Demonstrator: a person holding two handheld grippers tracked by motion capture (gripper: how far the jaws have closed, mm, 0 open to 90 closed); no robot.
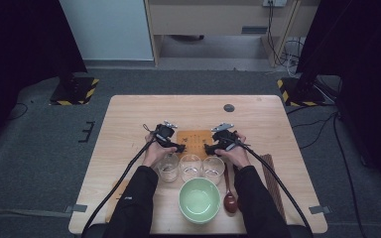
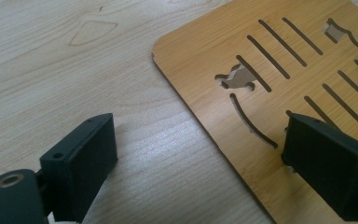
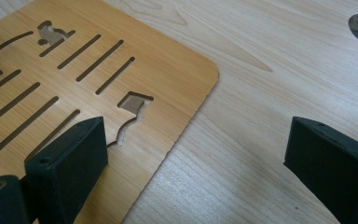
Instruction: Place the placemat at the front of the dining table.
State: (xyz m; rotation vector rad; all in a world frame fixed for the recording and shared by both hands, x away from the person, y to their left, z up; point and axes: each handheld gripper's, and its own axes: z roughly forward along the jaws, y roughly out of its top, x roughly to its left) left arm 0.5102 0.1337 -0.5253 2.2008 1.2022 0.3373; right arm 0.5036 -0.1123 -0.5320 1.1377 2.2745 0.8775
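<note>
Two claws are parked either side of the bamboo mat (image 1: 194, 142), and I'd guess that's deliberate: one on each side edge so the mat can be picked up or shifted level with both hands.

Left claw (image 1: 180, 148) first: its jaws stand wide, nothing pinched. In the left gripper view one jaw hangs over bare counter (image 2: 74, 70) and the other over the mat (image 2: 261, 56), so they straddle the mat's edge, looks like lining up to bite it. No contact with the wood that I can make out.

Mat sits flat around the middle of the counter (image 1: 129, 129), just behind the glasses. It's got slots and little cutouts, probably a trivet or drain board.

Right claw (image 1: 208, 148) mirrors it: wide too, nothing in it, one jaw over the mat (image 3: 168, 70), the other over plain counter.

Containers, left to right along the near edge: three clear glasses, first (image 1: 168, 167), second (image 1: 190, 166), third (image 1: 213, 168). Can't tell if there's anything in them, maybe a bit of water. Green bowl (image 1: 199, 200) in front looks empty. Wooden spoon (image 1: 229, 199) lies just right of it, then chopsticks (image 1: 273, 183) toward the right edge.
</note>
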